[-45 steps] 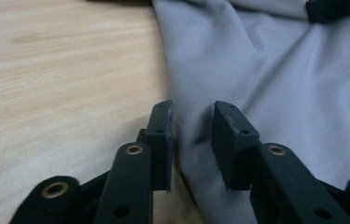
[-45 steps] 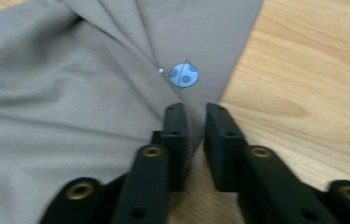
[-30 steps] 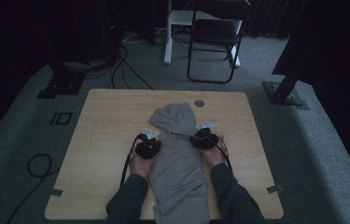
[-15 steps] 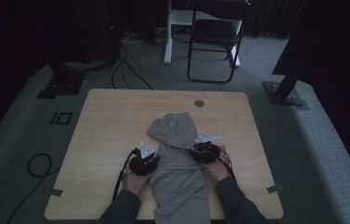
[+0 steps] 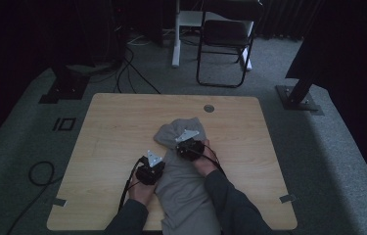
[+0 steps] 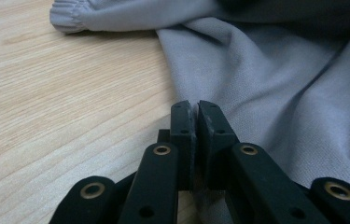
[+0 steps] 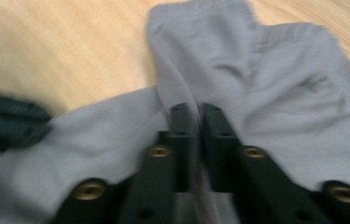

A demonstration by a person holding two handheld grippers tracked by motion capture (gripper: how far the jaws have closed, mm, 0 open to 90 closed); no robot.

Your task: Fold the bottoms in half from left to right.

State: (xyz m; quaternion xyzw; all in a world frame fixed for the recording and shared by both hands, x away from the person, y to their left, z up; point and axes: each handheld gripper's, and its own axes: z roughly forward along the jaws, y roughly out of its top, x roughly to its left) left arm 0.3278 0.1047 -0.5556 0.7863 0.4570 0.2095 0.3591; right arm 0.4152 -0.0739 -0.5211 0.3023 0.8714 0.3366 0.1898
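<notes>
1. One grey hooded garment (image 5: 186, 181) lies on the wooden worktop (image 5: 117, 127), bunched lengthwise at the person's edge, with its hood end toward the round grommet hole (image 5: 209, 108) in the worktop's far side.
2. No brand, label or writing can be read on the garment, the tools or the worktop.
3. Two tools in all. The left tool (image 5: 149, 171) sits at the garment's left edge – in the left gripper view (image 6: 194, 112) its jaws are pressed together with a thin fold of grey cloth pinched between them.
4. The right tool (image 5: 190, 148) rests on the garment nearer the hood; the right gripper view (image 7: 194, 116) is blurred, yet its jaws stand narrow with a ridge of the cloth caught between them.
5. One elastic cuff (image 6: 67, 16) of the garment lies on the worktop, beyond the left tool.
6. Past the worktop, beyond the grommet hole – one black folding chair (image 5: 225, 44) on the grey carpet.
</notes>
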